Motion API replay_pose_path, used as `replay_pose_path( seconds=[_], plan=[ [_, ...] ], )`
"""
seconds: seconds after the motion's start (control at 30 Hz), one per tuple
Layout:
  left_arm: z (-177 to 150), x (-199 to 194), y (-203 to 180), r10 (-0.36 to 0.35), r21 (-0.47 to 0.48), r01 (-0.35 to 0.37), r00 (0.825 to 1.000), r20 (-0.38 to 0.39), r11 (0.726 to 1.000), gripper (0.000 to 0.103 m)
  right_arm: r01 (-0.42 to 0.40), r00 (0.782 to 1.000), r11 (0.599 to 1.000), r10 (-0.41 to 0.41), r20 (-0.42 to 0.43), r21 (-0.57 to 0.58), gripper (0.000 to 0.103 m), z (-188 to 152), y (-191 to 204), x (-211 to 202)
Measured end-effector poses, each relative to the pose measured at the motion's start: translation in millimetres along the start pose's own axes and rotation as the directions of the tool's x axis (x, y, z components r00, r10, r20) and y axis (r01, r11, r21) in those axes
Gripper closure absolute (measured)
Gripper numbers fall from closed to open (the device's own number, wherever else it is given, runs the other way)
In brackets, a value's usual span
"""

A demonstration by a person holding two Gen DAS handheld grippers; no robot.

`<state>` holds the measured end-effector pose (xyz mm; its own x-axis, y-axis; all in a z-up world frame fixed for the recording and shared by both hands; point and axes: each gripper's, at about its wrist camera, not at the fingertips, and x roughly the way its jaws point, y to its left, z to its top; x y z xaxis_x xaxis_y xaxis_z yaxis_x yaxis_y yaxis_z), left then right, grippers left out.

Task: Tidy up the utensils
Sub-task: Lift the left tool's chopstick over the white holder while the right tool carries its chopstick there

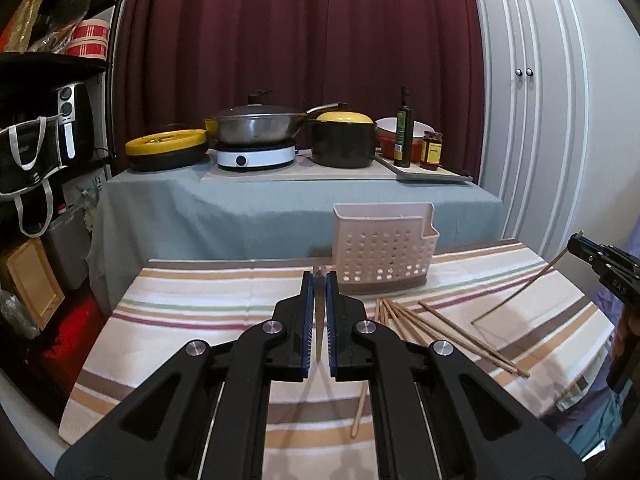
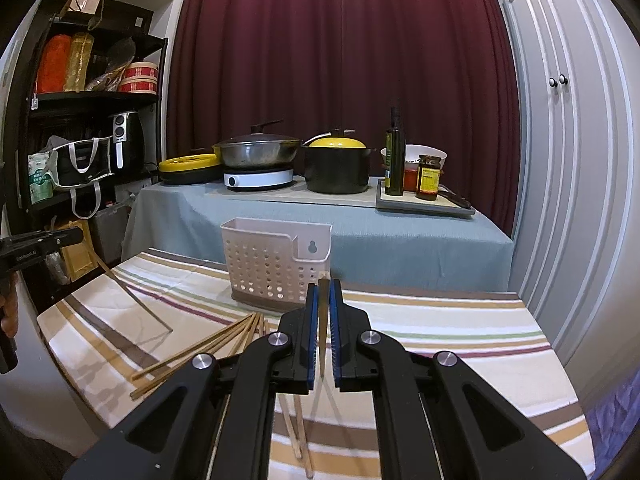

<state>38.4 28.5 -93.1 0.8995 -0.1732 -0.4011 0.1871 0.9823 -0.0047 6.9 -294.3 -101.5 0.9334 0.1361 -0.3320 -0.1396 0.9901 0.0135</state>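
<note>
A white perforated utensil basket stands upright at the far side of the striped tablecloth. Several loose wooden chopsticks lie fanned out in front of it. My left gripper is shut on a chopstick, whose far end slants down to the cloth. My right gripper is shut on another chopstick, likewise slanting down to the cloth. Both grippers hover short of the basket.
Behind stands a blue-grey covered table with a wok on an induction hob, a yellow-lidded black pot, an oil bottle and jars. A dark shelf unit is at the left, white cupboard doors at the right.
</note>
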Motion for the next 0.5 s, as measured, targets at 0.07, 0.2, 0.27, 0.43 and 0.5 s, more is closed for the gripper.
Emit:
replay_pose_path(
  seconds=[0.07,0.2,0.27,0.43,0.5],
  plan=[
    [3.5,5.4,0.2,-0.001,-0.004,0.001,1.000,0.009,1.000,0.097,0.004,1.000,1.000,-0.004,0.007,-0.004,0.097,4.5,-1.0,6.3],
    [13.0,18.1,-0.6,-0.007,0.000,0.007,1.000,0.029,1.000,0.097,-0.004,1.000,1.000,0.004,0.020,0.002,0.097,10.8,-3.7,16.5],
    [16.4,23.5,-1.7,-0.010,0.004,0.010,0.999,0.035,1.000,0.097,-0.005,1.000,1.000,0.005,0.026,0.004,0.097,14.0,-4.0,21.8],
    [26.4,30.1,-1.8,-0.015,0.011,0.015,0.999,0.051,1.000,0.097,-0.013,0.999,1.000,0.012,0.036,0.012,0.097,23.1,-5.7,30.2],
    [31.8,30.7,-1.8,-0.020,0.009,0.019,0.998,0.059,1.000,0.097,-0.017,0.999,1.000,0.016,0.047,0.011,0.097,27.5,-5.0,30.8]
  ],
)
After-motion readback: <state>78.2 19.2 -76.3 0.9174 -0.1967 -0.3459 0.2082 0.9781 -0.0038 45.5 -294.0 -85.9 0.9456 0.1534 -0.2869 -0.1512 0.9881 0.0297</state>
